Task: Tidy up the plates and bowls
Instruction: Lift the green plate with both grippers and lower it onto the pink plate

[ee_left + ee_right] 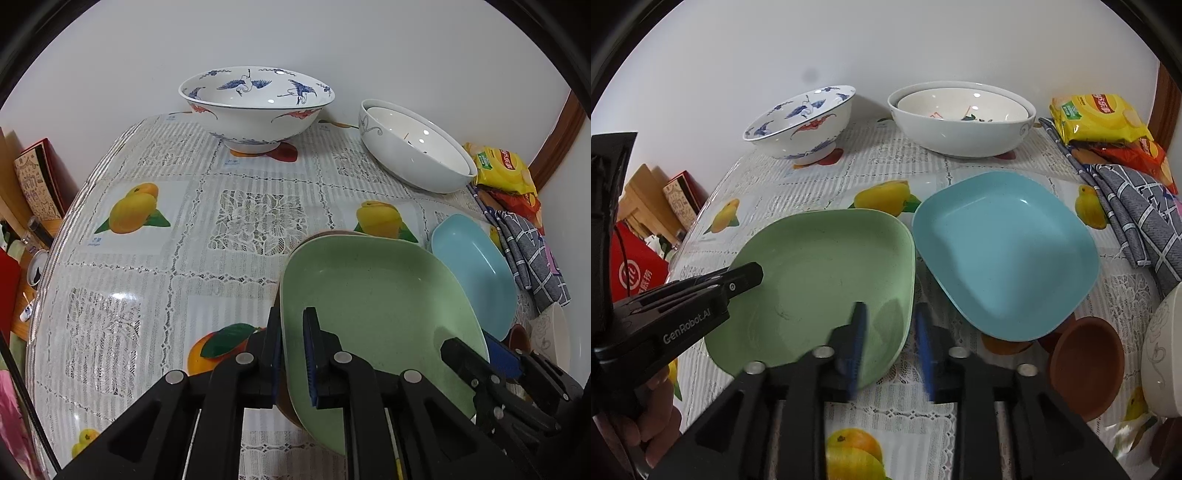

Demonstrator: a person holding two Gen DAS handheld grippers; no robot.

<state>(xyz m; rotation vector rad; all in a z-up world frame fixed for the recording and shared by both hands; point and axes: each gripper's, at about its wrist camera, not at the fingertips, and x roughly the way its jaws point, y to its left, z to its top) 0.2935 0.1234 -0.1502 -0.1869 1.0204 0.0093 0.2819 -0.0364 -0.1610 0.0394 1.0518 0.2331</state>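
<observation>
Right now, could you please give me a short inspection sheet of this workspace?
Surface: table under a glossy fruit-print lace cloth.
Job's things: green plate with a brown one barely showing beneath; blue plate beside it; crane bowl upright by the wall; white nested bowls; terracotta bowl; another white bowl at the right edge.
Clutter: snack bags, checked cloth.
Grippers: left gripper straddles the green plate's rim, grip unclear; right gripper open over that plate's right edge.
Cables: thin dark cord by the red box.
Surroundings: white wall, red box, wooden boards.
</observation>
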